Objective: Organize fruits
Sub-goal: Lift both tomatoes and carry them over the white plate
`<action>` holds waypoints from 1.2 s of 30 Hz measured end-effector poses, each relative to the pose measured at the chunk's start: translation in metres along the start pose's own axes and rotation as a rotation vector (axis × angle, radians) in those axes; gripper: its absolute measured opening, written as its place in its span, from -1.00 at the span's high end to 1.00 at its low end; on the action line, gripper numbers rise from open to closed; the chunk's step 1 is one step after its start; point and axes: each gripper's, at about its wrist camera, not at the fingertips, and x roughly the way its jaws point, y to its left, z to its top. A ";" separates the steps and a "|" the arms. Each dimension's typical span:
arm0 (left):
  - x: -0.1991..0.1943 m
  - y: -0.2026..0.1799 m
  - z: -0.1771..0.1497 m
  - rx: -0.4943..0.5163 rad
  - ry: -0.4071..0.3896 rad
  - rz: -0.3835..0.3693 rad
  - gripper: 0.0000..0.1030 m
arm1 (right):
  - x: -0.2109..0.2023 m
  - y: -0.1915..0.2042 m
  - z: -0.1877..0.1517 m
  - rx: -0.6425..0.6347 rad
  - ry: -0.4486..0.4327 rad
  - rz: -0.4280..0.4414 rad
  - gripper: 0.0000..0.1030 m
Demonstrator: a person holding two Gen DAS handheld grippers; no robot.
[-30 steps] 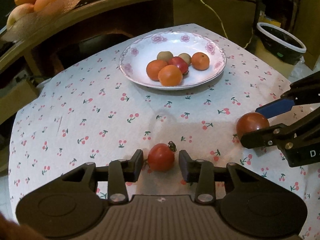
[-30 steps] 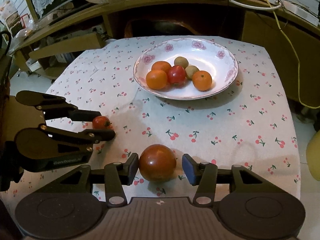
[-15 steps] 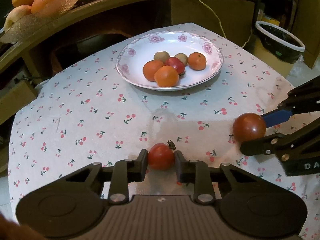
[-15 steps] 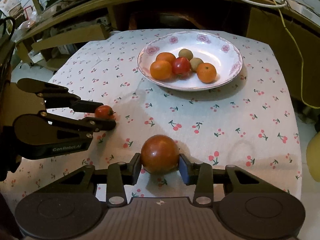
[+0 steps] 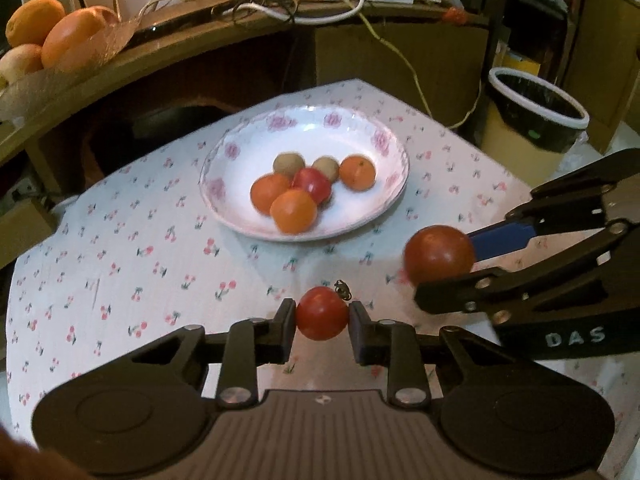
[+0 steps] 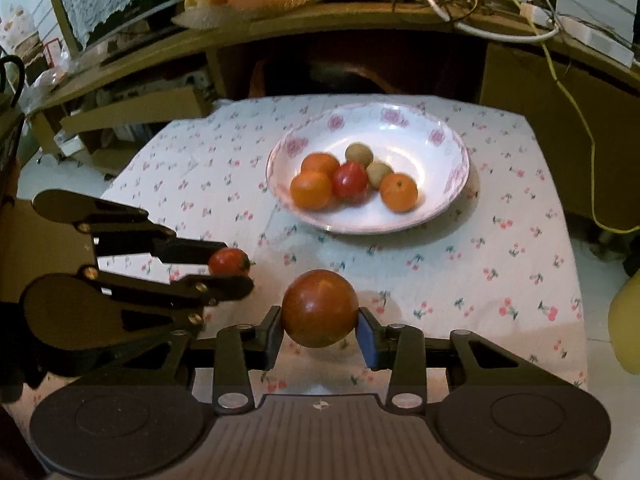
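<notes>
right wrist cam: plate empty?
No, the plate holds six fruits: three oranges, a red tomato and two small brown fruits.

A: What's unclear? The plate (image 5: 394,148) and its fruit are motion-blurred.
B: Yes. One orange (image 6: 320,163) sits half hidden behind another, and the yellow object (image 6: 626,332), possibly a container, is cut by the edge.

Three oranges (image 6: 311,191), three tomatoes (image 6: 320,308), two kiwis (image 6: 359,153), one plate (image 6: 448,152)
</notes>
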 end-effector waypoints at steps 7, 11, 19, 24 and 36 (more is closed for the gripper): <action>0.001 0.001 0.015 -0.012 -0.026 0.010 0.36 | -0.003 -0.009 0.011 0.030 -0.039 -0.017 0.23; 0.003 0.001 0.022 -0.013 -0.038 0.020 0.36 | -0.003 -0.014 0.016 0.043 -0.054 -0.031 0.23; 0.009 0.007 0.041 -0.031 -0.064 0.048 0.36 | -0.001 -0.022 0.033 0.063 -0.098 -0.057 0.22; 0.018 0.012 0.050 -0.044 -0.072 0.065 0.37 | 0.004 -0.027 0.042 0.076 -0.116 -0.076 0.21; 0.035 0.027 0.060 -0.070 -0.080 0.093 0.38 | 0.024 -0.037 0.062 0.076 -0.119 -0.079 0.20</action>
